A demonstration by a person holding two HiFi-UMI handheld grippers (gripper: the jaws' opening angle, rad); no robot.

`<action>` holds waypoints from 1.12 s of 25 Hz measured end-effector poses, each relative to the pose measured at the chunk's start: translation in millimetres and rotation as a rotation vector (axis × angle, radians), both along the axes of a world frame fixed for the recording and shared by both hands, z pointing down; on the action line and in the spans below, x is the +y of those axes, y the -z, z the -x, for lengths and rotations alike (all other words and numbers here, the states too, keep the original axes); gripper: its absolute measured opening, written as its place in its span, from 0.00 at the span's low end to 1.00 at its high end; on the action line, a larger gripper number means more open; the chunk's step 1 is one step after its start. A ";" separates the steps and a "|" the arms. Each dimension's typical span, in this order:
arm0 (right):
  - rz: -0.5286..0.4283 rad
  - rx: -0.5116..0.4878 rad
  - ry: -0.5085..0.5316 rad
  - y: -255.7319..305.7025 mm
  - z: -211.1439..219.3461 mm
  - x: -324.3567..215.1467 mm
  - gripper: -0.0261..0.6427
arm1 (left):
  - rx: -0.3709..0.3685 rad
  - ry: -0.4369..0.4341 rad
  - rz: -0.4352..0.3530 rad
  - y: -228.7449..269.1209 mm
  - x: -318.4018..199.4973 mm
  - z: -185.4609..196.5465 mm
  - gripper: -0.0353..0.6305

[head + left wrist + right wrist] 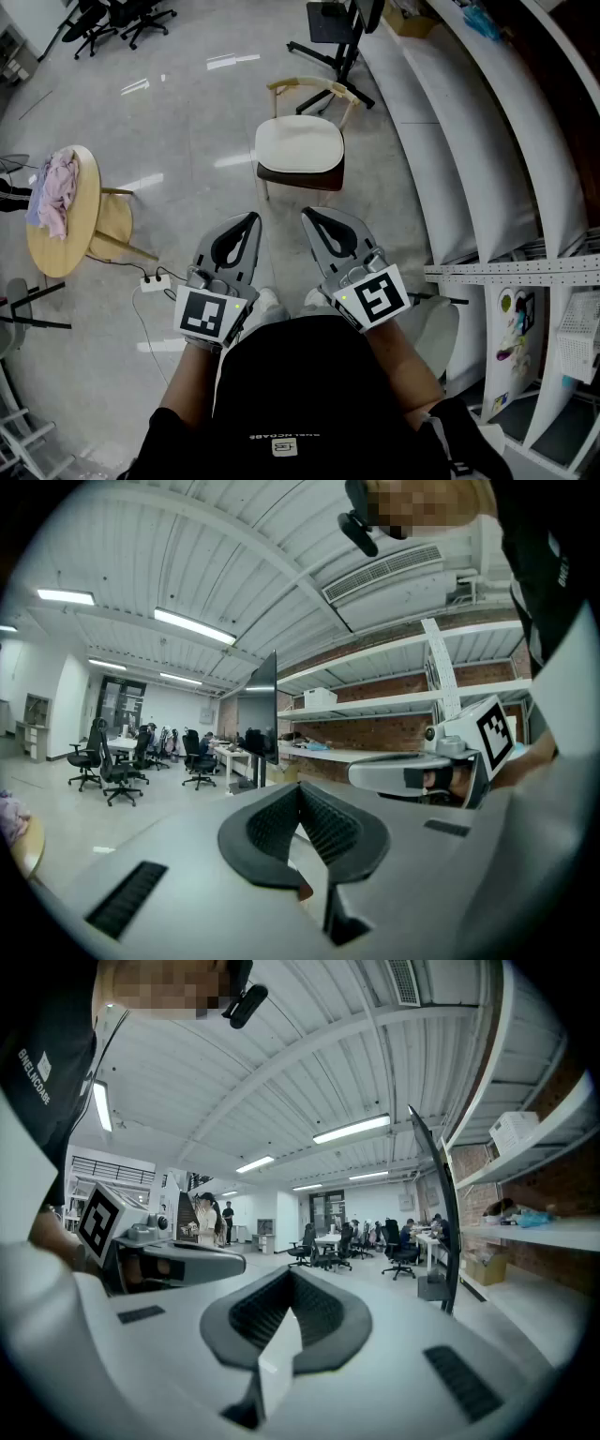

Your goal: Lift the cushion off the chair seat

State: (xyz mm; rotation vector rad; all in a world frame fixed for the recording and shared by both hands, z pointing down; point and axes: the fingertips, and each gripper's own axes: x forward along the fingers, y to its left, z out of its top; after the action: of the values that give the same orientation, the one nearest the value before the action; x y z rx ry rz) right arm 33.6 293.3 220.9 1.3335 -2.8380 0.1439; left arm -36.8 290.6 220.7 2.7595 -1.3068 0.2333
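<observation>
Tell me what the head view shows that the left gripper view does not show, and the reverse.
Only the head view: the cream cushion lying on the chair, and a power strip on the floor. Only the left gripper view: the ceiling with its lit lamps. Both: the left gripper and the right gripper, each with jaws together, and the white shelves.
</observation>
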 end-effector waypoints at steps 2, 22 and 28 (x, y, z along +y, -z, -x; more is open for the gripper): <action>-0.001 0.000 -0.005 0.9 6.6 -1.8 0.05 | -0.001 -0.005 -0.003 1.0 -1.2 7.5 0.07; 0.021 -0.001 -0.065 -8.4 49.5 -12.6 0.05 | -0.001 -0.048 -0.005 -10.0 -9.7 65.4 0.07; 0.022 -0.017 -0.042 -14.0 48.6 -29.1 0.05 | -0.020 -0.032 0.006 -21.1 -21.3 64.1 0.07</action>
State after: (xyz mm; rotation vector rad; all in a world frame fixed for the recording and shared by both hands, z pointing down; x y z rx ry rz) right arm -15.0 264.3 234.9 1.3945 -2.8149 0.1863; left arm -101.0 269.3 241.9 2.7820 -1.2652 0.2670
